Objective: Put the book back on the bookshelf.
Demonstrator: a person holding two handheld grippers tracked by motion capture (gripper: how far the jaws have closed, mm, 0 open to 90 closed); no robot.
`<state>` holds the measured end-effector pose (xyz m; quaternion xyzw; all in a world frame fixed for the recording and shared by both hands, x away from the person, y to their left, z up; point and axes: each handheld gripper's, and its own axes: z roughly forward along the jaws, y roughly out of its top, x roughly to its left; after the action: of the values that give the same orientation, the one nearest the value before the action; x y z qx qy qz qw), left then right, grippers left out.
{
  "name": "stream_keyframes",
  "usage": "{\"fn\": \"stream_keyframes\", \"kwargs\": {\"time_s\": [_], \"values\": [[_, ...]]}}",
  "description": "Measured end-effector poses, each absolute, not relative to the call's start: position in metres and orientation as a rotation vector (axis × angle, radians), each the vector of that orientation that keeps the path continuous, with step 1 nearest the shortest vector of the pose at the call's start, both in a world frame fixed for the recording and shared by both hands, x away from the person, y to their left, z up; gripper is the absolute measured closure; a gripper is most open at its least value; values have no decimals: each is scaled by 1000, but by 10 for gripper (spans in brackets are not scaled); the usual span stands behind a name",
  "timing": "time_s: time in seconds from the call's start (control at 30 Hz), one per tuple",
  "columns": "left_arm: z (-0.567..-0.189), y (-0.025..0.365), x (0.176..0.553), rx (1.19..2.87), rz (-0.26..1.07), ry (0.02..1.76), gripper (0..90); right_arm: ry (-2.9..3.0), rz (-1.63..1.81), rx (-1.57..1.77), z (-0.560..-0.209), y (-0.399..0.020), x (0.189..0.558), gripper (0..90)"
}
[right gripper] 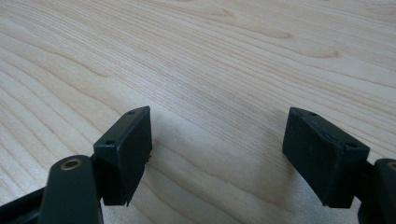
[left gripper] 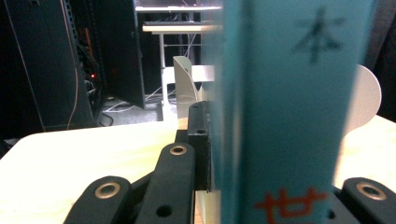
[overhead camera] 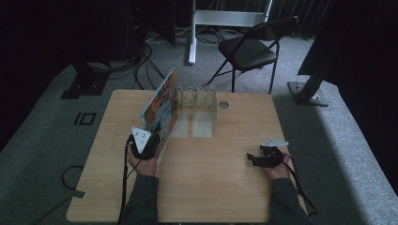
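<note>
Done: my left gripper (overhead camera: pixel 149 140) clamps the picture book (overhead camera: pixel 161 108) upright.
Left: slotting it into the metal rack (overhead camera: pixel 197 104).
Right gripper (right gripper: pixel 217 156): released, idle.

Left gripper (overhead camera: pixel 149 140) clamps the near end of a colourful book (overhead camera: pixel 161 105), held on edge, tilted, just left of the white rack (overhead camera: pixel 197 101) at the table's (overhead camera: pixel 206 187) far edge. Right gripper (overhead camera: pixel 259 158) rests near the right edge, nothing between its jaws.

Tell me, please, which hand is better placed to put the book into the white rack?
Probably the left: the left gripper is shut on the book beside the white rack. The right gripper is open over bare table.
</note>
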<state>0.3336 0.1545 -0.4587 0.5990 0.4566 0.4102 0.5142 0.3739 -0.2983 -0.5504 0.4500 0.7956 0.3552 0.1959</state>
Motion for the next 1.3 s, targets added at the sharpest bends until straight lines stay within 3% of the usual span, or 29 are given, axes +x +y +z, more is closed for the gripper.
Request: {"fn": "stream_keyframes", "kwargs": {"time_s": [1.3], "values": [[-474, 134, 337, 1387, 1097, 1112, 809, 2230, 996, 1261, -550, -298, 374, 237]]}}
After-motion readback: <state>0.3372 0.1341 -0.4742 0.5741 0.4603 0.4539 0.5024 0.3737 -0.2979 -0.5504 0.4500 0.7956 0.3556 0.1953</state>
